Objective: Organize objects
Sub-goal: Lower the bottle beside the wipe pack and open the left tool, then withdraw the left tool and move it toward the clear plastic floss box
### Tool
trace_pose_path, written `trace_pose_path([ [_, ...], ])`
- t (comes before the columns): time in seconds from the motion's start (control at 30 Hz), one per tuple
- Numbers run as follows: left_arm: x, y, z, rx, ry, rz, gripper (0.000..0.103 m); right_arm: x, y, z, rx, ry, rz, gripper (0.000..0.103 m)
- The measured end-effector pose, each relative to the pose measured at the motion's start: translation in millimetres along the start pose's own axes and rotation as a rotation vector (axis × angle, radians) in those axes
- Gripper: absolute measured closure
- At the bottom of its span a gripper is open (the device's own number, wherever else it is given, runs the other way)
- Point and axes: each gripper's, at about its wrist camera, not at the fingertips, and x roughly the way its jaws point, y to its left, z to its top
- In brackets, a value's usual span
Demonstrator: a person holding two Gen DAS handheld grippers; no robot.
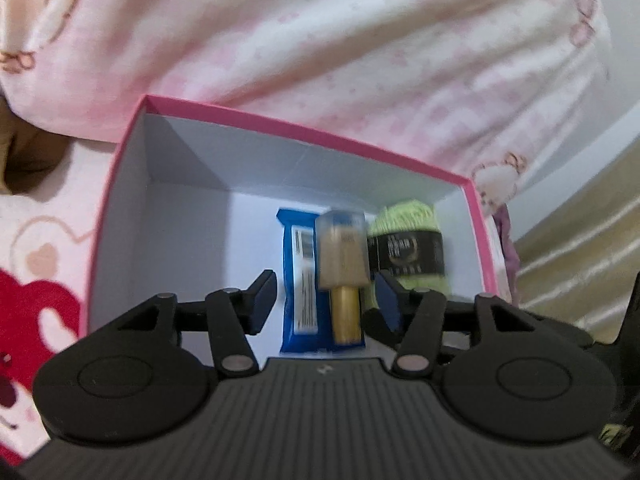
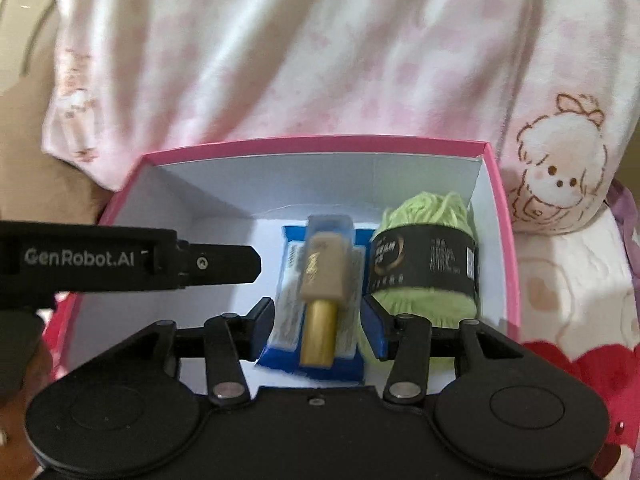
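Left hand-held gripper (image 1: pixel 326 300) spread, empty | right hand-held gripper (image 2: pixel 318 320) spread, empty | gold-and-beige capped bottle (image 2: pixel 322 292) lies atop blue foil packet (image 2: pixel 280 354) in pink cardboard box (image 2: pixel 320 146), beside green yarn ball (image 2: pixel 426 268) | risk: bottle may roll off; grippers may collide.

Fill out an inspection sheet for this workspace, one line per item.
Surface: pink patterned bedding under the box.
Job's things: pink box, open, holding a blue packet, a beige-and-gold bottle lying on the packet, and green yarn at the right.
Clutter: nothing seen.
Grippers: left gripper open over the box; right gripper open over the bottle, gripping nothing.
Cables: nothing seen.
Surroundings: pink cartoon-print quilt behind the box.
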Motion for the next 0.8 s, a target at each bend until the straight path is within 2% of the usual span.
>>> trace_pose_path([
  [0.17,-42,-13,-11,0.063,0.033,0.006,0.042,-50,-3,-7,-0.084,-0.012,0.047,0.048],
  [0.2,-53,-18,-12,0.080,0.032,0.015,0.040,-61,1,-9,-0.104,-0.017,0.051,0.046],
  [0.23,-63,-22,-13,0.096,0.027,0.028,0.039,-68,5,4,-0.117,-0.020,0.060,0.045],
  [0.47,-137,-55,-36,0.245,0.024,0.088,0.031,-131,23,-9,-0.166,-0.061,0.123,0.037],
  [0.8,-188,-79,-85,0.312,0.084,0.025,0.026,-198,30,-47,-0.190,-0.045,0.174,0.025],
])
